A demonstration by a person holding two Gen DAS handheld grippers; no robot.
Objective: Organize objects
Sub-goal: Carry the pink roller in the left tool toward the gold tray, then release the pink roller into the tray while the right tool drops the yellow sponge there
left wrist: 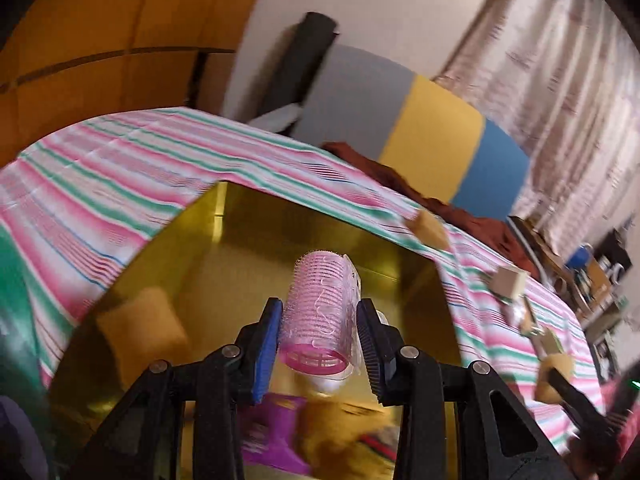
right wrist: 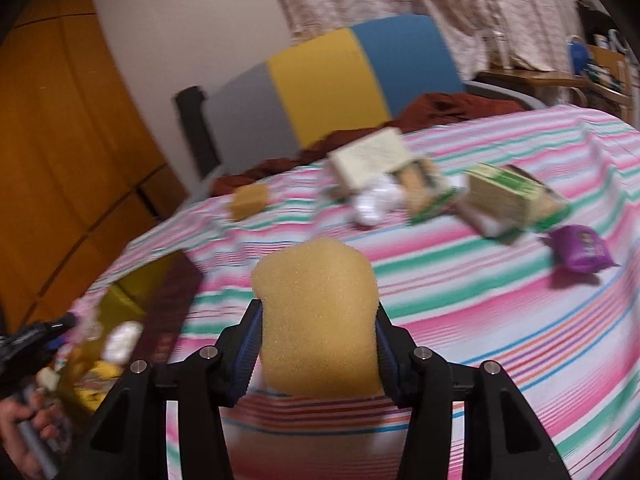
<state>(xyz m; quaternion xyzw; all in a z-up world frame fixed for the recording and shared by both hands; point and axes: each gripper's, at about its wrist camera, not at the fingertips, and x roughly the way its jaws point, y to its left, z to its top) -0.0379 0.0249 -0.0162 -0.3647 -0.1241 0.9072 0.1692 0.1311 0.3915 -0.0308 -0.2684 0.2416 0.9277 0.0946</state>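
Roller [left wrist: 318,316] clamped in left tongs [left wrist: 318,344], box [left wrist: 256,224] directly below; right tongs [right wrist: 318,344] gripping sponge [right wrist: 316,320], box far left.

Our left gripper [left wrist: 318,322] tilted downward, pads clamped on a pink hair roller [left wrist: 320,312], our right gripper [right wrist: 318,344] angled down too, fingers pinching a yellow sponge [right wrist: 316,320], a bare hand [right wrist: 24,436] at the frame's edge

A wooden wardrobe [right wrist: 60,140] stands left of the grey, yellow and blue headboard [right wrist: 332,80]; pale curtains [right wrist: 460,12] hang to its right.
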